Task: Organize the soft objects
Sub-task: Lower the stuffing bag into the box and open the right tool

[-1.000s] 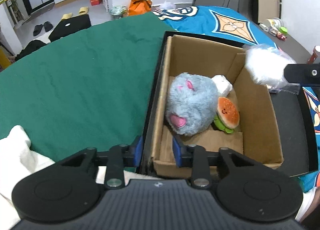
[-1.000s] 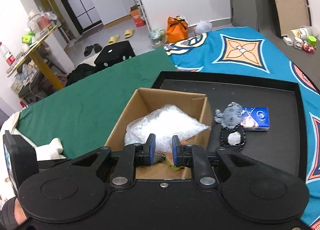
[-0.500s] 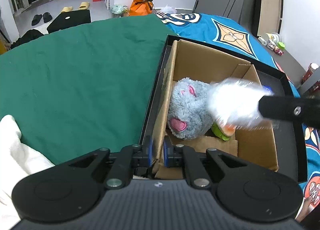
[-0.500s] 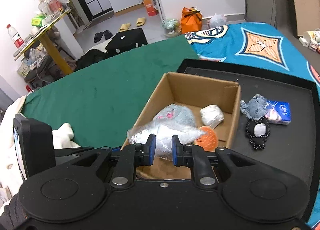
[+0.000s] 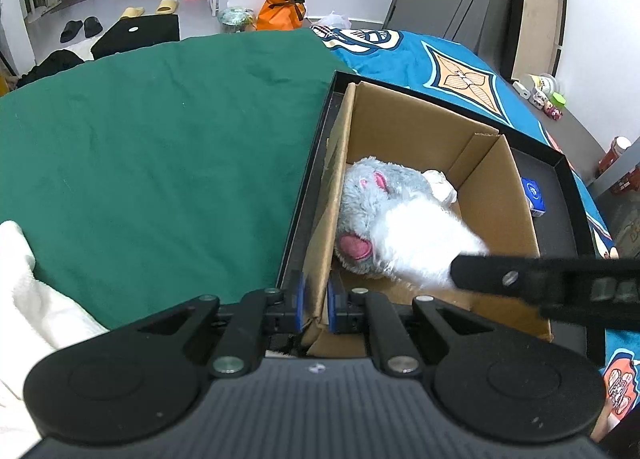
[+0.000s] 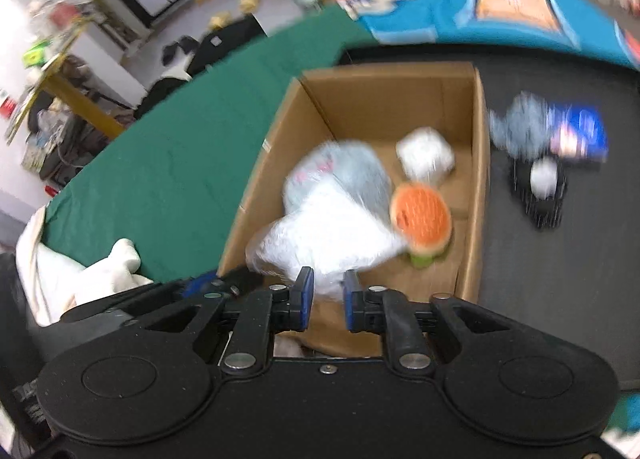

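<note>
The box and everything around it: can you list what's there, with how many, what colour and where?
Box: one, brown cardboard, on the tray's left side.
Tray: one, black, on the cloths.
Plush: one, grey with pink, in the box.
Bag: one, clear with white filling, over the plush.
Burger toy: one, orange and green, in the box.
White bundle: one, far end of the box.
Blue pack: one, on the tray.
Green cloth: one, left of the tray.
Left fingers: shut on the box's near wall.
Right fingers: opening, bag between them.
</note>
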